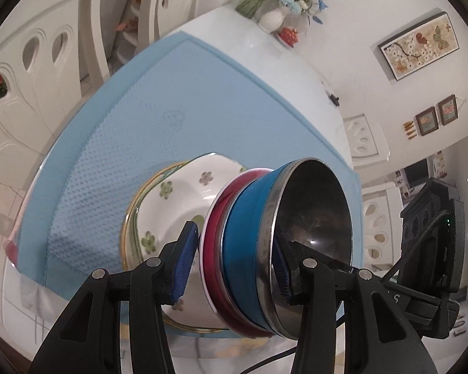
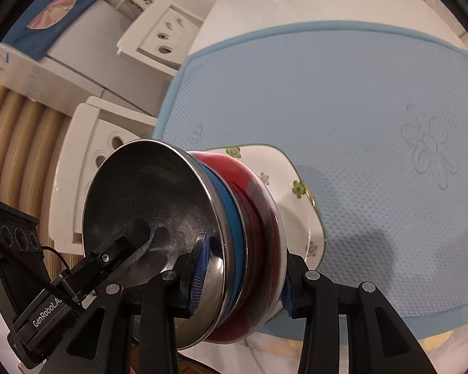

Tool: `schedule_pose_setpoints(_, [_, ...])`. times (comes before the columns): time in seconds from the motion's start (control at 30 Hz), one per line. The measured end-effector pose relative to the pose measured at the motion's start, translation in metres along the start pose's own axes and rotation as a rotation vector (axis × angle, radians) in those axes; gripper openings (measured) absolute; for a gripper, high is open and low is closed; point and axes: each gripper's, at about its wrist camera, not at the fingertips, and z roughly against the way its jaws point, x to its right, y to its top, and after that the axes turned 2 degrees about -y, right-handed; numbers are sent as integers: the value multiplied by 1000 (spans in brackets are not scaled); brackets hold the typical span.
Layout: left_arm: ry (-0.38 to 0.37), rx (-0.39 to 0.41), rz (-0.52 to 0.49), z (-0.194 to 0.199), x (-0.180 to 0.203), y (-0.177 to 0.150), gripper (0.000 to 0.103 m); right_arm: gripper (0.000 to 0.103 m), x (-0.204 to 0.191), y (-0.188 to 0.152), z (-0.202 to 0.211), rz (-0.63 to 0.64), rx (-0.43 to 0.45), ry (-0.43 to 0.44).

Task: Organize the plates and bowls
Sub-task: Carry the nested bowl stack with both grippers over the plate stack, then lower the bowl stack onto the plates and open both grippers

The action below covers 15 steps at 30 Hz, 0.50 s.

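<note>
A white table carries a large pale blue textured mat, with white cut-out chairs standing around it. On the near part of the mat sits a square white plate dotted with green flowers, apparently with a second gold-rimmed plate beneath it, though the stack hides much of that. On the plate rests a nest of bowls: a red bowl lowest, a blue bowl inside it, and a steel bowl on top, its shiny hollow open. The left gripper clamps one side of the nest, one blue pad inside the steel bowl and the other outside the red one. The right gripper grips the opposite side the same way. Far back stands a white vase of flowers.
</note>
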Motion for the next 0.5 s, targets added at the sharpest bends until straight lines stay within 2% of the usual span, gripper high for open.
schedule_pose_setpoints(0.33, [3, -77, -90, -20, -6, 1, 41, 39, 7, 0, -21, -97, 5, -38])
schedule_pose_setpoints(0.5, [-23, -83, -88, -19, -10, 3, 42, 40, 12, -3, -20, -139, 12, -6])
